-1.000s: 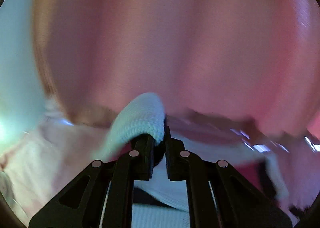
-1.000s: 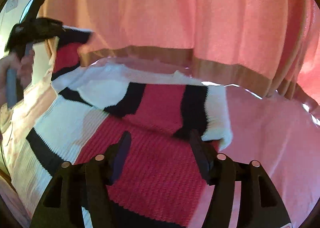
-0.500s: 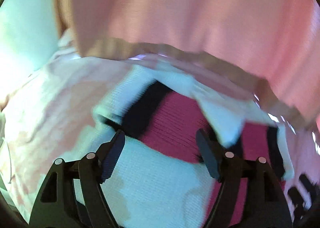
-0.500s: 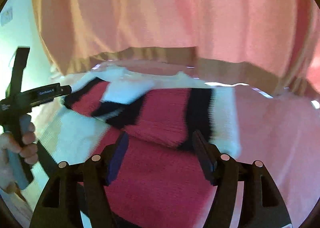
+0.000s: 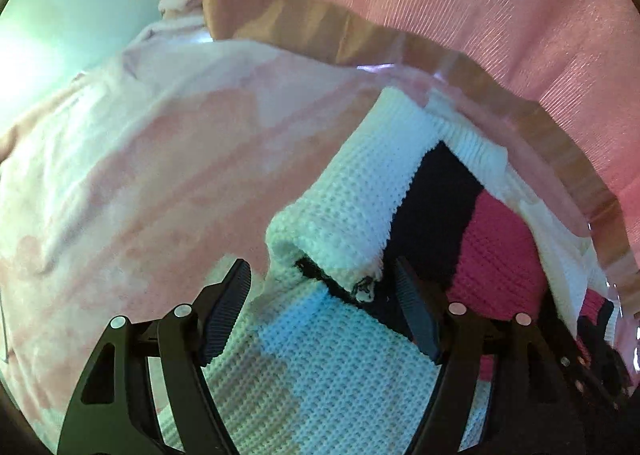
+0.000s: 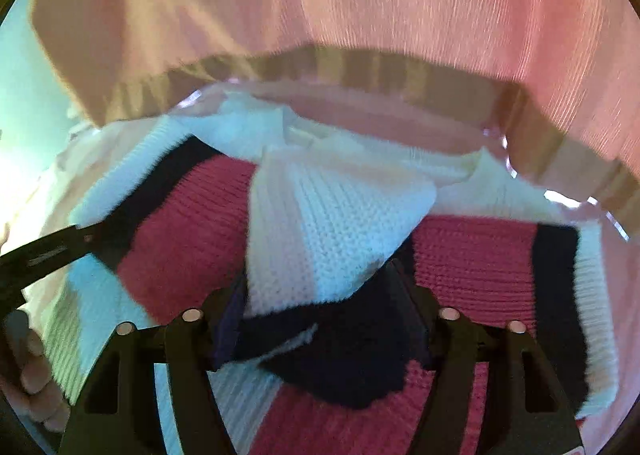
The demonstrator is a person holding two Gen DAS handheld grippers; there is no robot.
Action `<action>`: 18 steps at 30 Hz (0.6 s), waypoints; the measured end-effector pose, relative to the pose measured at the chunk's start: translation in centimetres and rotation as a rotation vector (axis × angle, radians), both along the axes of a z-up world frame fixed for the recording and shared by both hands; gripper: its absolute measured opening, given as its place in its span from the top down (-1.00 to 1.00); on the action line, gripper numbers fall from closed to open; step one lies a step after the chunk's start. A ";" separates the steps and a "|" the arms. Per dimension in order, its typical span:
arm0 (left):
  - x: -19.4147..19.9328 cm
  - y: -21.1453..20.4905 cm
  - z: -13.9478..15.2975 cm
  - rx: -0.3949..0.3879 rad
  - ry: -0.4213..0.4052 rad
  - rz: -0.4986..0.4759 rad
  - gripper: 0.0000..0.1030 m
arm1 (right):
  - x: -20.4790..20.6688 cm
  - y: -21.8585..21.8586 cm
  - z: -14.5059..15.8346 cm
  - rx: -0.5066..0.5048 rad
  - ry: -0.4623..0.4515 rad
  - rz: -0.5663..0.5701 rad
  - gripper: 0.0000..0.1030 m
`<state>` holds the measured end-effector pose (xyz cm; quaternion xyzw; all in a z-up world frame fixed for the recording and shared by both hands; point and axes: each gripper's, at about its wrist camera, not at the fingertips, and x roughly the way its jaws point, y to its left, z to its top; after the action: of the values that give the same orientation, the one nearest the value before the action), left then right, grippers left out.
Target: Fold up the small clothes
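- A pink curtain (image 6: pixel 400 7) with a tan hem hangs behind; below it a pale pink, blotchy bedcover (image 5: pixel 140 175) carries everything.
- The knitted sweater (image 6: pixel 192 223), in white, black and magenta blocks, lies on that cover, one white sleeve folded across it.
- No writing can be read.
- The left gripper (image 5: pixel 322 311), pinched on white knit a second ago, now gapes wide over the sleeve, gripping nothing.
- The right gripper (image 6: pixel 320 303), earlier wide, is closing, sleeve fabric bunched between its fingers.
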<state>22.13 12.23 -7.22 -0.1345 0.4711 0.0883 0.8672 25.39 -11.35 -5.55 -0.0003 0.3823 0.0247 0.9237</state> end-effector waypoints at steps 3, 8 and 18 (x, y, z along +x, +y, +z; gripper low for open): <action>0.1 -0.1 -0.2 0.007 0.001 -0.009 -0.36 | -1.2 -2.5 0.4 0.086 -0.031 -0.060 0.68; -0.1 -0.9 -0.6 0.025 0.006 -0.039 -0.37 | -7.8 -9.3 -0.2 0.183 -0.085 -0.277 0.44; -0.6 -1.1 0.4 -0.079 -0.007 -0.034 -0.40 | -8.8 -11.8 -0.3 0.252 -0.078 -0.309 -0.24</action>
<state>21.49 11.15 -6.78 -0.1610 0.4736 0.0542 0.8642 16.59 -23.13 -5.88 0.1731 0.3356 -0.0694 0.9234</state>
